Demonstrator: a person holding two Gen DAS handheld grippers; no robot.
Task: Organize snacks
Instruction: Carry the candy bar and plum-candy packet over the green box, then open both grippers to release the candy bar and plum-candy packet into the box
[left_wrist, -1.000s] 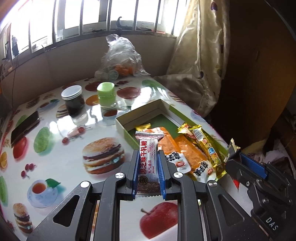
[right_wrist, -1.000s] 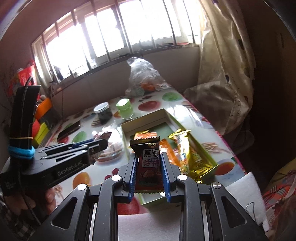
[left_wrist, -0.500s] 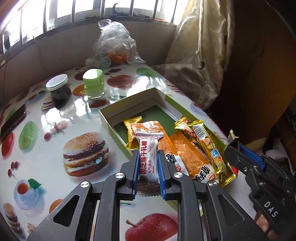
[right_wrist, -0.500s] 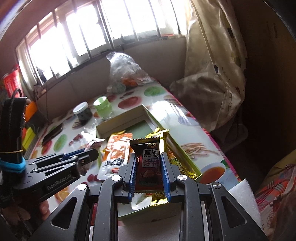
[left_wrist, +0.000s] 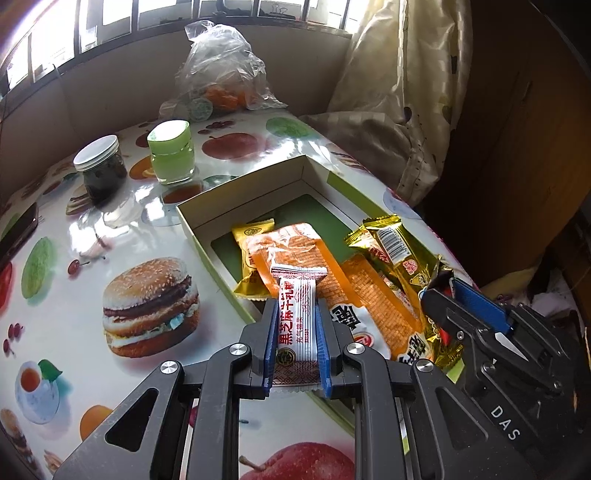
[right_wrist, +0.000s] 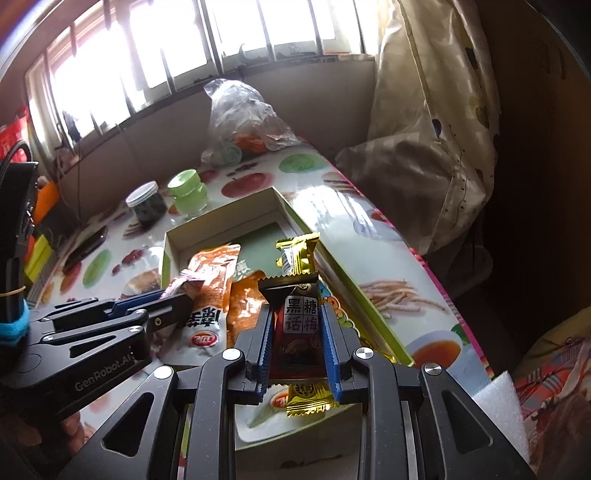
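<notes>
While both tools hang over the near end of the shallow open cardboard box with a green floor (left_wrist: 258, 181), each has a sweet pinched between its blue pads. Left gripper (left_wrist: 296, 323): jaws clamped on a slim white candy wrapper printed with red characters (left_wrist: 297, 314), held lengthwise, its crimped top end sticking out past the fingertips above the orange packets. Right gripper (right_wrist: 297, 325): jaws clamped on a dark brown-red candy packet with a white label of black characters (right_wrist: 295, 328), upright between the pads, serrated top edge free. Inside the box: two translucent orange snack pouches (left_wrist: 295, 251) lying side by side, a small gold-yellow square sachet (left_wrist: 251, 236) partly under the left pouch, and long gold foil bars with a barcode (left_wrist: 391, 243) along the right wall, one overhanging the near rim. Box sits on a glossy tablecloth printed with burgers, apples and teacups (left_wrist: 147, 295). Behind the box, well apart from it: a dark-filled glass jar with a white lid (left_wrist: 99, 166) just beside a pale green jar with a green cap (left_wrist: 171, 151); farther back a crumpled clear plastic bag holding something orange (left_wrist: 221, 70). Cream patterned curtain (left_wrist: 399, 92) bunched at the table's far right corner.
</notes>
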